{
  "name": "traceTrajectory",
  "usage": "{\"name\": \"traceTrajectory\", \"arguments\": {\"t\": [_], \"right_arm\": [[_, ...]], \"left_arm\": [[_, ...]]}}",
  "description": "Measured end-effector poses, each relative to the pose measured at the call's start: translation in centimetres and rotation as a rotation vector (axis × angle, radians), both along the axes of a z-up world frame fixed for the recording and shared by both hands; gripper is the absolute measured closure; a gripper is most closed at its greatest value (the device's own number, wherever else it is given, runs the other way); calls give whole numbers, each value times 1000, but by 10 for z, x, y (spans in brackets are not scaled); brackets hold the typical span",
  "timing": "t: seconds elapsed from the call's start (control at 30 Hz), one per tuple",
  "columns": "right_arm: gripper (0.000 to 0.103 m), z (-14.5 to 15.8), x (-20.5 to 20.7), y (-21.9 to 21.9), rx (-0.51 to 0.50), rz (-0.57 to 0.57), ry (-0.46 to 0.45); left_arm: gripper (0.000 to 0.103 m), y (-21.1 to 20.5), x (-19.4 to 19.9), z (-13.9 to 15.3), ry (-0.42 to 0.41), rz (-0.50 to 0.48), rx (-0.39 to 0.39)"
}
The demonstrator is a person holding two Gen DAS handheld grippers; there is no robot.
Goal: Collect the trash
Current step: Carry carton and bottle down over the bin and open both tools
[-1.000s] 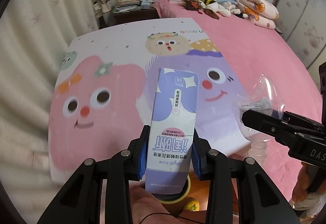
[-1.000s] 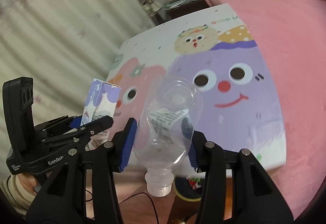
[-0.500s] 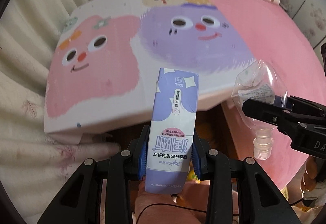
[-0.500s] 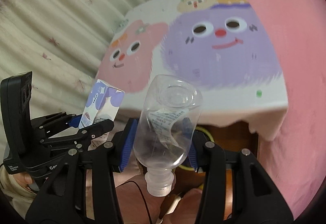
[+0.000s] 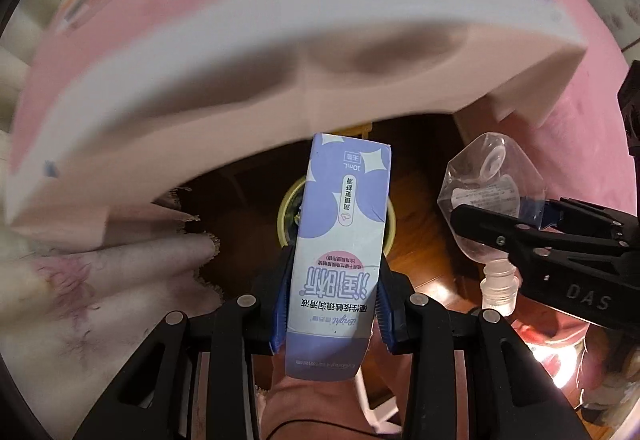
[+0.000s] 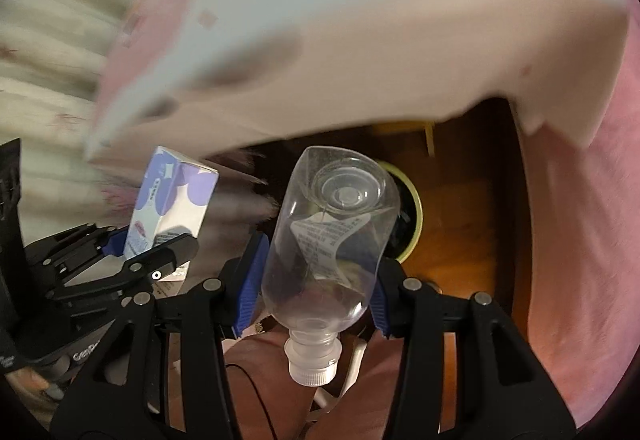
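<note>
Left gripper [image 5: 332,304]: clamped on the purple-and-white carton [image 5: 340,240], blue pads pressed to both long sides, low on the box.
Right gripper [image 6: 314,288]: clenched around the clear plastic bottle [image 6: 328,240], cap [image 6: 314,362] pointing back toward the wrist, base pointing away.
Where the trash is: both pieces are in the air, held out past the edge of the cartoon-print cover [image 5: 280,52], over the dark wooden floor [image 6: 460,208].
Bin: a round, yellow-rimmed bin [image 6: 412,216] sits on the floor. In the left view its rim [image 5: 286,208] peeks out on either side of the carton, so the carton hangs right in line with it.
Key relation: the carton's long axis runs straight out along the left fingers, far end aimed at the bin mouth. The bottle's long axis does likewise, its base overlapping the bin's left rim in the right view, with the mouth showing just right of the bottle.
Nearer hand: my call is the left, better centred; the right wants a small shift to its right.
Side by side: the two grippers are near each other, not touching.
Risk: judging by the blur, things are moving, so an early let-go could miss the rim.
</note>
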State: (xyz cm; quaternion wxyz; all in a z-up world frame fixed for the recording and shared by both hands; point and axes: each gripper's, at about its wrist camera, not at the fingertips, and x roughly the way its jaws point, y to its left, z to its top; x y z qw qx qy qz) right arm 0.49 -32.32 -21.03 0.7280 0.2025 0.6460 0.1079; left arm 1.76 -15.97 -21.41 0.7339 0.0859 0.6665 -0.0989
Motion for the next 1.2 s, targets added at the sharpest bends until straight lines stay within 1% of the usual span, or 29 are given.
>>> {"name": "traceTrajectory", "arguments": {"t": [0.03,0.07,0.17,0.27,0.3,0.37,0.47,0.53,0.57,0.6,0.67,0.7,0.73,0.77,0.8,0.83,1.0,1.13,1.2], "right_arm": [[60,-15,0,2,-9,-7,15],[60,-33,-1,3,-19,-18,38],[60,-80,-2,7,-33,-40,81],[59,-119,-1,10,-54,-47,112],[59,-128,-1,11,-60,-49,123],[59,-151,-1,13,-58,-50,153],[59,-174,0,21,-64,-30,170],[57,-185,5,23,-74,-20,186],[48,-189,5,25,-80,-19,195],[41,-193,8,26,-83,-22,202],[39,-199,9,28,-83,-25,204],[38,-201,10,28,-88,-25,205],[38,-202,11,28,-90,-25,204],[37,-202,11,28,-92,-24,201],[37,-203,11,28,-95,-22,199],[36,-202,11,28,-99,-19,194],[34,-192,9,30,-125,-16,165],[34,-180,9,28,-133,-23,144],[34,-171,9,28,-142,-22,129]], "left_arm": [[68,0,0,-15,11,-3,1],[68,2,0,-35,30,-2,-1],[68,4,1,-75,57,-1,-6],[68,5,3,-111,78,10,-8],[68,5,4,-121,83,16,-12],[68,7,6,-137,96,28,-23],[67,11,7,-158,110,55,-37],[64,10,12,-166,110,64,-36],[56,11,13,-171,111,64,-27],[42,14,14,-173,114,61,-16],[29,15,13,-178,109,66,-8],[24,18,12,-180,104,71,-8],[22,21,12,-182,100,78,-5],[16,26,12,-183,97,83,0],[13,32,13,-186,90,90,6],[13,32,14,-186,86,99,18],[13,46,18,-179,72,116,30],[13,50,21,-164,44,134,32],[13,51,22,-152,29,148,32]]}}
